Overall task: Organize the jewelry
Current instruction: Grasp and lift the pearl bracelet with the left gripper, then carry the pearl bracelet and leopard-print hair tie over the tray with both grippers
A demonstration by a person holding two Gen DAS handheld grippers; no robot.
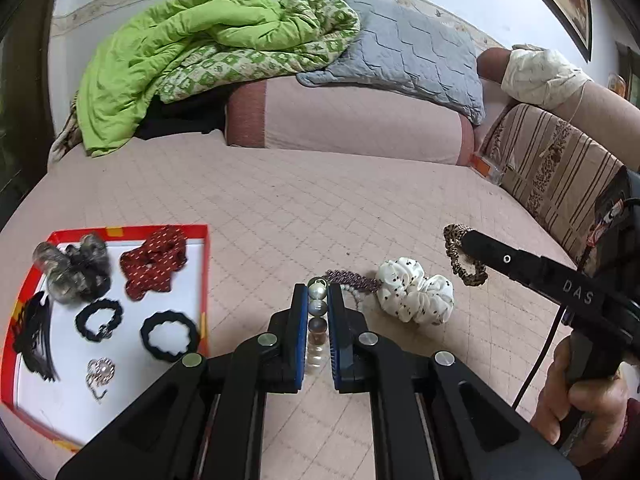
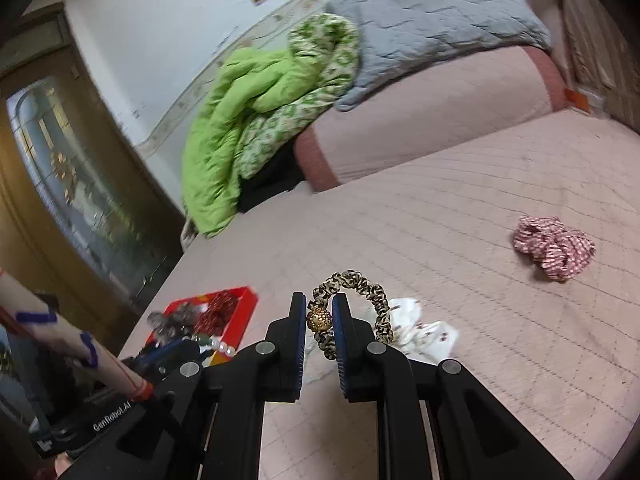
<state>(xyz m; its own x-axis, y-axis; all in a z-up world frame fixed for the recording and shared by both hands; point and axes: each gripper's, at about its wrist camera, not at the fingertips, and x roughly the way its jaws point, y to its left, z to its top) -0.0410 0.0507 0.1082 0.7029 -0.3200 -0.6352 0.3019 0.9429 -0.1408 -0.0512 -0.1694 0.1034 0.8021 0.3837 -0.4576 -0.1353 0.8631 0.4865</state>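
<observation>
Jewelry in both claws, red tray (image 1: 206,280) waiting at the left.

We see the left gripper (image 1: 318,312) clamped on a bead bracelet (image 1: 318,307), hard, smooth, likely to slip or swing; pinching 2 beads at once seems safest. Our right gripper (image 2: 320,320) is clamped on the gold bead of a leopard hair tie (image 2: 352,280), light and floppy, above the bed (image 2: 460,220).

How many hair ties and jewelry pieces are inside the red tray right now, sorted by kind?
Inside the red cardboard tray, left wrist view:
Fabric or fur scrunchies: 2, the dark red dotted scrunchie and the grey-black fuzzy scrunchie
Plain black elastic hair ties: 2
Black hair clip bundle: 1
Silver pearl brooch: 1
Total: 6
</observation>
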